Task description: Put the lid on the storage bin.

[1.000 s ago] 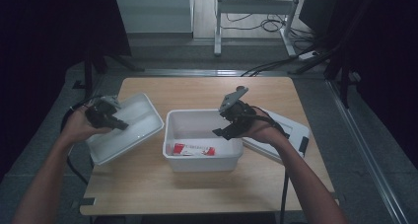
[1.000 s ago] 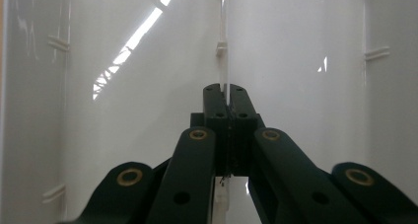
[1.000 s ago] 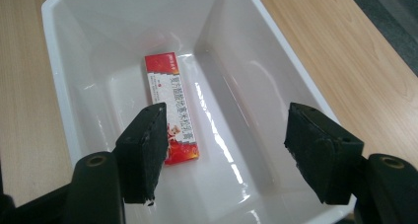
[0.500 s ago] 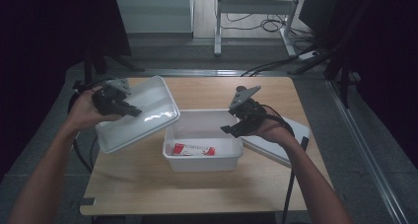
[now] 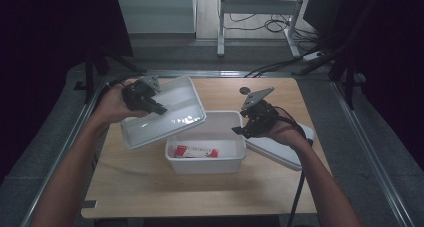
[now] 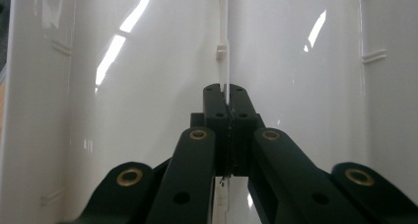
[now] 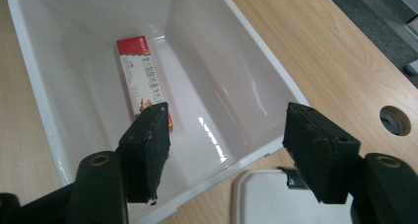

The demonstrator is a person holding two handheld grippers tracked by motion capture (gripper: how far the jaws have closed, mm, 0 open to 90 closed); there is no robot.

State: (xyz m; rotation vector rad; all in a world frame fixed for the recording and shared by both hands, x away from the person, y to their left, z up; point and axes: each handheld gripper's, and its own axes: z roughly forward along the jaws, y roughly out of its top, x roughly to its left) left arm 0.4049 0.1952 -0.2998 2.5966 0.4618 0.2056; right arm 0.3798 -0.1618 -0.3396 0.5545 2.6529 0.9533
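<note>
A: Lid (image 5: 165, 112) first: where is it?

B: In the air, tilted, over the left rim of the bin (image 5: 206, 162). The left gripper (image 5: 150, 104) has its jaws clenched on a thin rib of it; the left gripper view shows them pinched together on that edge.

A: And the right gripper (image 5: 247, 129)?

B: Released, jaws wide apart, holding nothing, hovering by the bin's right rim. A second lid (image 5: 280, 152) lies on the table (image 5: 150, 187) under that hand.

A: What's in the bin?

B: One red box (image 7: 145, 78), flat on the bottom.

A: So which step is this?

B: Closing, I'd say: carrying the lid across. Next it needs levelling, squaring over the rim, then lowering until it seats, perhaps with the right gripper steadying the bin.
</note>
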